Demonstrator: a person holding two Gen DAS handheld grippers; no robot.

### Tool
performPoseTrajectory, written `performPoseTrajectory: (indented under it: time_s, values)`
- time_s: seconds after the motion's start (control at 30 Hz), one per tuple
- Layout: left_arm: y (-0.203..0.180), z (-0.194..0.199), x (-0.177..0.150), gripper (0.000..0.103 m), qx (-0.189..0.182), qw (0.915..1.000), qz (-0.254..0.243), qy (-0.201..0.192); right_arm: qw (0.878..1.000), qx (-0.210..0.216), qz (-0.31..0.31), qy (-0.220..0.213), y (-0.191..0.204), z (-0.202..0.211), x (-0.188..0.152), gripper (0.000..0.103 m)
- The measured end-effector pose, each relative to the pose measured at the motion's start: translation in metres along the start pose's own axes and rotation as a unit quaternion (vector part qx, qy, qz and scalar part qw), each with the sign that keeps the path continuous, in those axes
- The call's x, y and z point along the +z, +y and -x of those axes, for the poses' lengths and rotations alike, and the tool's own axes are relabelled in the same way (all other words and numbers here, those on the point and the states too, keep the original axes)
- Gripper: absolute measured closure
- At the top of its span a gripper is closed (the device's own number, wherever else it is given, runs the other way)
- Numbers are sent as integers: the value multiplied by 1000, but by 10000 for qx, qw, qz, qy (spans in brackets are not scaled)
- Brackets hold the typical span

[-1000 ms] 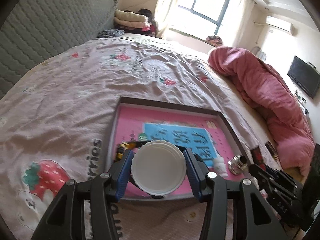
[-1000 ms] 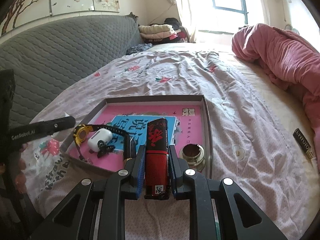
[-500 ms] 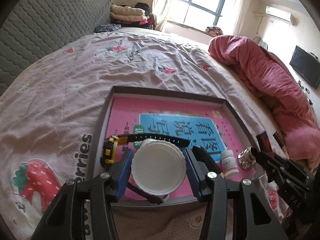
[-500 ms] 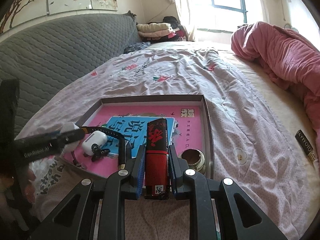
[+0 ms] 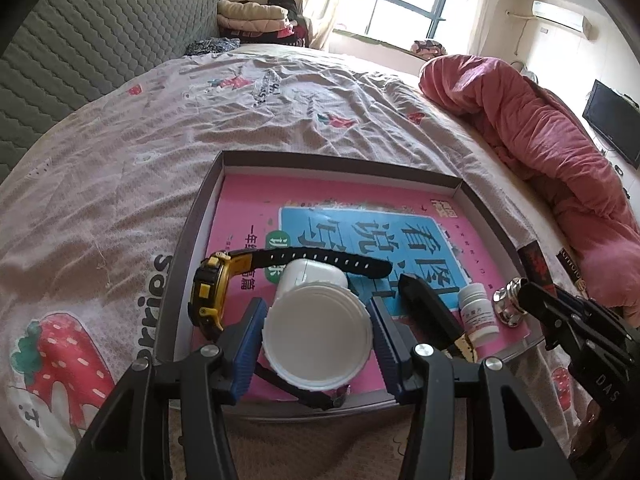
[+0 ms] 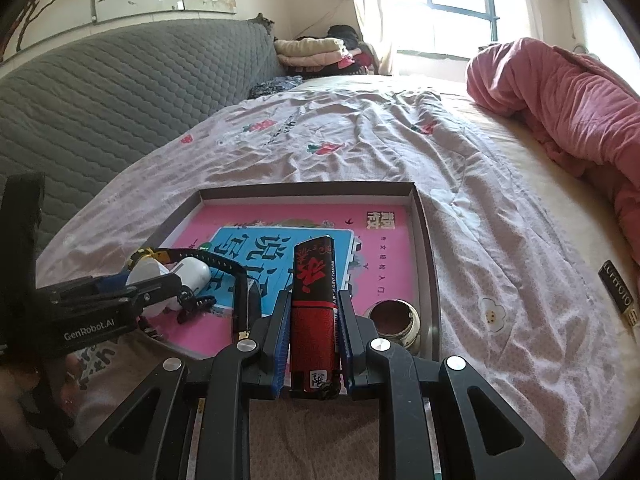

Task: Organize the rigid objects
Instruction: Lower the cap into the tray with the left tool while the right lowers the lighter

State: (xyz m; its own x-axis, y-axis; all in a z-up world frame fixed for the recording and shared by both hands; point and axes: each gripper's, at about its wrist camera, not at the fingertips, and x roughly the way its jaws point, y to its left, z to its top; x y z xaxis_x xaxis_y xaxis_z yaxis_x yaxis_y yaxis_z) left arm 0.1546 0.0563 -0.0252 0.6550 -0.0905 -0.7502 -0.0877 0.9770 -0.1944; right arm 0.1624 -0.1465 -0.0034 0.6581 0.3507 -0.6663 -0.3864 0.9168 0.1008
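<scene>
The left gripper (image 5: 318, 340) is clamping a white jar (image 5: 316, 334) above the tray (image 5: 192, 236). The right gripper (image 6: 313, 344) is gripping a red-and-black tube (image 6: 313, 304)

Before me, a bed (image 5: 168, 128) spread with a pale strawberry-print sheet (image 6: 360, 136) carries a shallow brown-rimmed tray (image 5: 340, 162), set flat near its close edge. A rumpled pink quilt (image 5: 552, 152) is heaped along the right side. Just right of the tray, a small black label-like item (image 6: 618, 294) lies on the sheet. Folded blankets (image 6: 312, 50) are stacked at the far end.
</scene>
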Motion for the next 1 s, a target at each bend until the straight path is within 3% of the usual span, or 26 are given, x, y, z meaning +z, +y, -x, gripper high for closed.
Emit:
performPoseTrajectory:
  time_s: [0.33,1.0]
  values:
    - [-3,-5,-4,52,7,9999,-120,15,9998,-163,-112,76,-8,-6,1,82]
    - [-2,-5,-3,52,-12,9999,-145,-3,9970,-401,65,661,0,-38,-8,83]
